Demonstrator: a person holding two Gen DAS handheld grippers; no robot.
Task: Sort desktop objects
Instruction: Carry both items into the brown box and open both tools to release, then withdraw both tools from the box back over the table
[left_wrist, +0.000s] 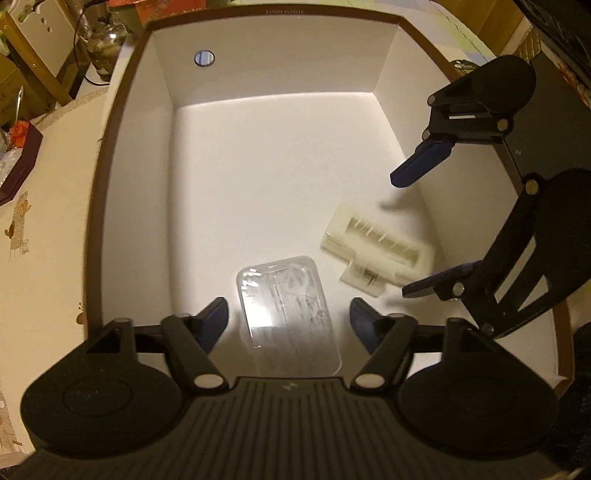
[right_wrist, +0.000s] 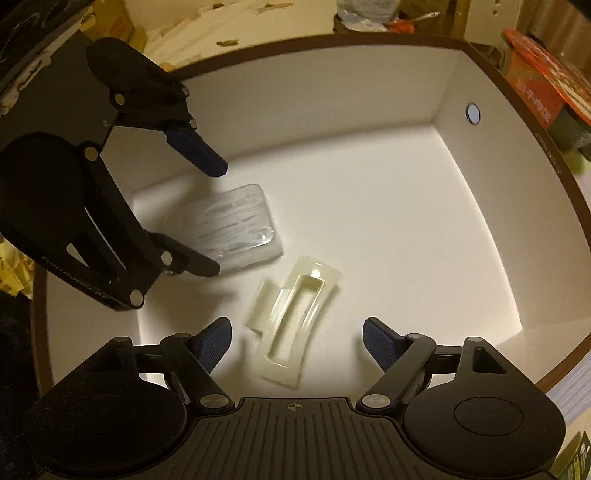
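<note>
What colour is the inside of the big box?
White inside the box, with a brown rim; the left wrist view shows it best.

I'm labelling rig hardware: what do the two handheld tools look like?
Both the left tool and right tool are matte black, with ribbed bodies, round side discs, silver rivets on the linkage arms and dark blue textured finger pads. No cables or sleeves show.
</note>
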